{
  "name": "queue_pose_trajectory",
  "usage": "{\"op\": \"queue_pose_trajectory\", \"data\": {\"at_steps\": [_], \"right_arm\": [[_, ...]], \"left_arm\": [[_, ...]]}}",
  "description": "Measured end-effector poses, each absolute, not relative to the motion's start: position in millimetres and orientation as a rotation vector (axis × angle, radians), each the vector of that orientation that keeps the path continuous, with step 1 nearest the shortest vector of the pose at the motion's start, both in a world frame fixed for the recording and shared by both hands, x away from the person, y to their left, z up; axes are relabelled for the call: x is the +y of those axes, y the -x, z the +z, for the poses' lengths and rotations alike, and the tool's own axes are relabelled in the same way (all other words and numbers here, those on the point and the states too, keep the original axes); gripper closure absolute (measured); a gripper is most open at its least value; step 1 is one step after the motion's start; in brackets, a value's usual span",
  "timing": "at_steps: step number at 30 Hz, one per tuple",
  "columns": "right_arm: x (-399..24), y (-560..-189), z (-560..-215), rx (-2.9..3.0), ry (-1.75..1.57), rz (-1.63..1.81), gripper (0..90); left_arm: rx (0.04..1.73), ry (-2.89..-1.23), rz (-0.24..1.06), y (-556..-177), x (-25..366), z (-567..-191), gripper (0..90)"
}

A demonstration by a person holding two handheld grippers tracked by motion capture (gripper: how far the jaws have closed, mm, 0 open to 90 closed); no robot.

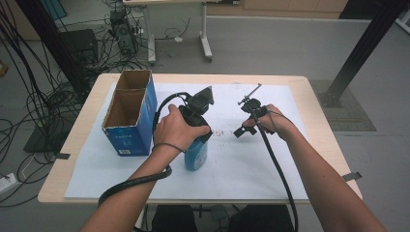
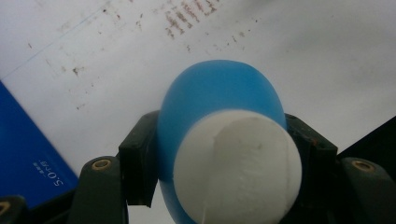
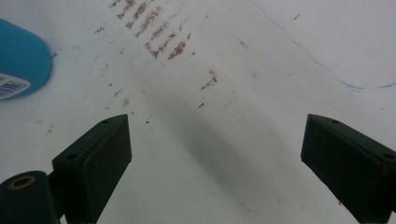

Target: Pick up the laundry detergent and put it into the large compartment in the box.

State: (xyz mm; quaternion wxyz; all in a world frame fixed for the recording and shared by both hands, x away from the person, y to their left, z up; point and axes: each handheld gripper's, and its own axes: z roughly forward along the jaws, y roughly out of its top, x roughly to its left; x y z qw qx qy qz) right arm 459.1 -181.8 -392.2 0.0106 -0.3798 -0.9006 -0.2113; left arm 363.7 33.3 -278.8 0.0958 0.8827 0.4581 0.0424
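A blue bottle (image 1: pixel 196 153) with a white cap stands upright on the white sheet (image 1: pixel 241 169) near the table's middle. My left gripper (image 1: pixel 198 123) grips it from above, shut on its upper part. In the left gripper view the bottle (image 2: pixel 219 107) sits between the two black pads (image 2: pixel 137 168), cap end toward the camera. To the right of the bottle my right gripper (image 1: pixel 249 126) hovers over the sheet, open. Its jaws stand wide apart in the right gripper view (image 3: pixel 215 158), with bare stained paper between them and the bottle's base (image 3: pixel 21 60) at the upper left.
An open blue cardboard box (image 1: pixel 129 113) with two compartments stands at the left of the sheet, close to the bottle. Its blue wall (image 2: pixel 28 158) appears in the left gripper view. Brown stains (image 3: pixel 154 32) mark the paper. Cables trail off the table's near edge.
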Motion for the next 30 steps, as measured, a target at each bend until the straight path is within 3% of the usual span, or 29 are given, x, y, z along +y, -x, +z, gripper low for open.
{"op": "queue_pose_trajectory", "data": {"at_steps": [30], "right_arm": [[-184.9,-459.8,-391.3,-2.806,1.189,-0.676,8.1]], "left_arm": [[1.358,-2.614,0.127,-363.5,33.4,-278.8,37.7]]}}
